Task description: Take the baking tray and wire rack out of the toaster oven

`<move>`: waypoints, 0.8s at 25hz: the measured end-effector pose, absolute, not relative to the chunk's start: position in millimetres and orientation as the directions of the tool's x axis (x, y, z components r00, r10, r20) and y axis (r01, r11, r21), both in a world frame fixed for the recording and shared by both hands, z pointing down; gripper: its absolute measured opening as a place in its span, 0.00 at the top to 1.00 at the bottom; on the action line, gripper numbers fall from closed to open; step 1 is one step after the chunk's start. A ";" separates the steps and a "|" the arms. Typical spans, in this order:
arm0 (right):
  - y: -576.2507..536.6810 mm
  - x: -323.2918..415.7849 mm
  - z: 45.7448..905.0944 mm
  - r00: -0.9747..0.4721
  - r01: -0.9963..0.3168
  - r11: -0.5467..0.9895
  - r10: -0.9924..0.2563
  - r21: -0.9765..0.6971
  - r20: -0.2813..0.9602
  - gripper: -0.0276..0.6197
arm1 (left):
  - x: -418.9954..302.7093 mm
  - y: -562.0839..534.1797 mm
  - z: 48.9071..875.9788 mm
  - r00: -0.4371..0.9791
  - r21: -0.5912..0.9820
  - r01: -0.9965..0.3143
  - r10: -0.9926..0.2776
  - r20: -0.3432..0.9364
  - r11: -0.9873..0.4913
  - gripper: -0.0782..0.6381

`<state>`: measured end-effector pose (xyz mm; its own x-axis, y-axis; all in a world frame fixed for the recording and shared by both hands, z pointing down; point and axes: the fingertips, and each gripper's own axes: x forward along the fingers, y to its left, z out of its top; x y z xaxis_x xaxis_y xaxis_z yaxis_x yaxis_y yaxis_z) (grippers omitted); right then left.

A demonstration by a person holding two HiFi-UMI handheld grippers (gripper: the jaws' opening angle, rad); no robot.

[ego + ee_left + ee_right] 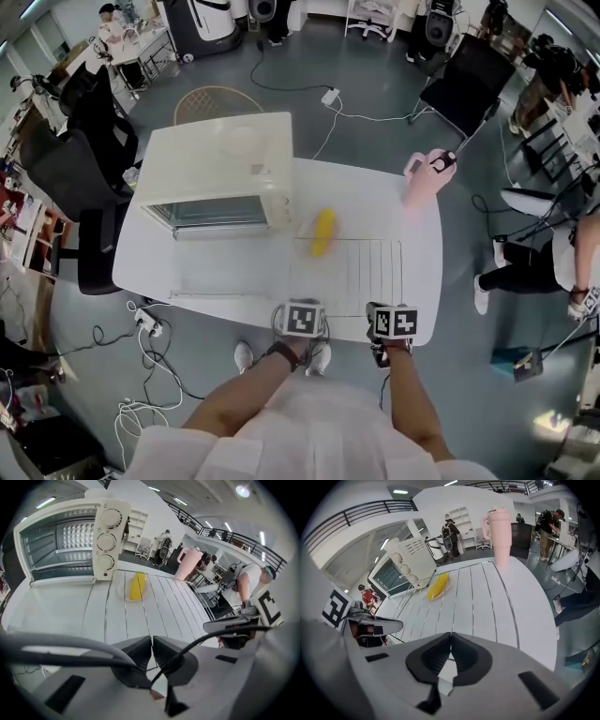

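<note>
Where the wire rack [361,267] lies: flat on the white tabletop [412,211], clear of the toaster oven [216,159], with its near edge at the front rim, just before the person.
Left tool [152,656]: jaws pressed together, pinching what appears to be the rack's thin near-edge rod between dark ribbed pads.
Right tool [450,656]: jaws likewise closed, apparently nipping the same edge further right.
Why two grips: one hold near each front corner likely keeps so light a frame level and stops it swinging.
Rack's make: slim bright metal rods, parallel, inside a rectangular outline.
Baking tray: not made out with any certainty in these views.
Oven: cream, boxy, with three round dials in a column at its right front; its glass door seems to be dropped open.
Yellow item [322,232]: smooth and oblong, on a small clear dish at the rack's far-left corner. Whether it is above or below the rods cannot be told.
Pink tumbler [424,178]: tall, handled, at the tabletop's far right, well apart.
</note>
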<state>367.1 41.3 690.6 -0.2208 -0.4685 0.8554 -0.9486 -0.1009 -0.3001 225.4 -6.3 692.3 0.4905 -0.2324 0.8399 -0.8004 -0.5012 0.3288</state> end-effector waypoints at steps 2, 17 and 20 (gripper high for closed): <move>51.2 383.1 697.8 -0.214 -0.948 -0.114 -0.457 -0.296 0.863 0.95 | 239.6 -2.6 699.0 0.480 0.307 -0.798 -0.238 0.844 -0.519 0.87; 103.3 451.5 736.9 -0.191 -0.926 -0.223 -0.420 -0.305 0.887 0.95 | 319.6 36.4 734.6 0.491 0.303 -0.694 -0.123 0.862 -0.653 0.87; 104.8 455.2 746.7 -0.206 -0.915 -0.240 -0.414 -0.325 0.886 0.95 | 326.4 34.9 742.0 0.497 0.296 -0.663 -0.109 0.861 -0.687 0.87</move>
